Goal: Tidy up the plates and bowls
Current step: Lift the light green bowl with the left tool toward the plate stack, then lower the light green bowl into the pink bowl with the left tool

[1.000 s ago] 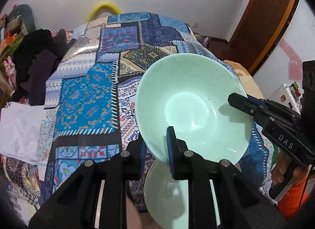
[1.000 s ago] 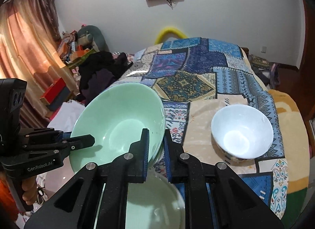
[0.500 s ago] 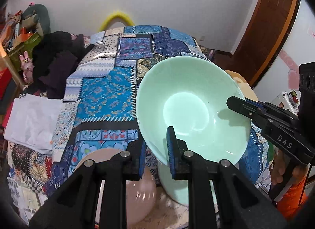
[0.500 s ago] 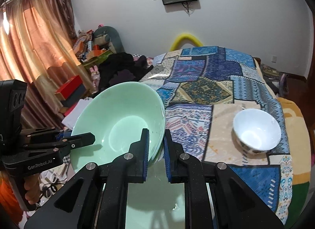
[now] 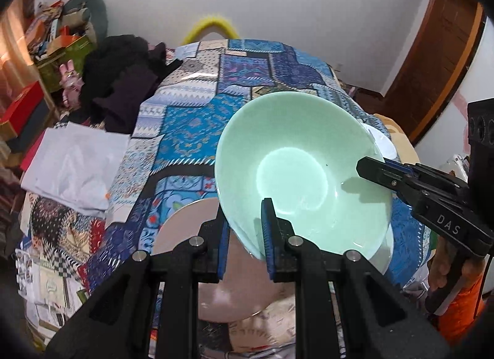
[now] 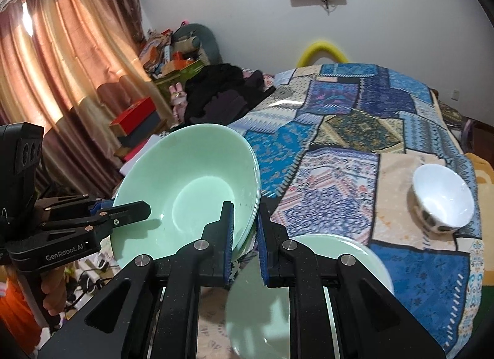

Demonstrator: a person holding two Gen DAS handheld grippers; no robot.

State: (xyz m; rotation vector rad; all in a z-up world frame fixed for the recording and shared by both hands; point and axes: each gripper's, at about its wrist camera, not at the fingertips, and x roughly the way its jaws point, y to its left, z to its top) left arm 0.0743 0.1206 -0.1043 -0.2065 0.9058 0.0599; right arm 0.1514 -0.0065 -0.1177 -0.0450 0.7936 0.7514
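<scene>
A large pale green bowl (image 5: 296,167) is held in the air between both grippers. My left gripper (image 5: 244,235) is shut on its near rim. My right gripper (image 6: 245,235) is shut on the opposite rim of the same green bowl (image 6: 191,192). Below it lie a pink plate (image 5: 222,281) and a second green plate or bowl (image 6: 308,291). A white bowl (image 6: 443,198) with dark spots on its side stands on the bed at the right; a sliver of it shows in the left wrist view (image 5: 384,142).
A patchwork quilt (image 6: 339,130) covers the bed. Dark clothes (image 6: 222,93) lie at the far left corner. Folded white cloth (image 5: 74,167), boxes and clutter sit left of the bed. A wooden door (image 5: 432,59) is at the right.
Both grippers have lifted the green bowl up and leftward. The dishes below have come into view: the pink plate on the left, the second green dish on the right.
</scene>
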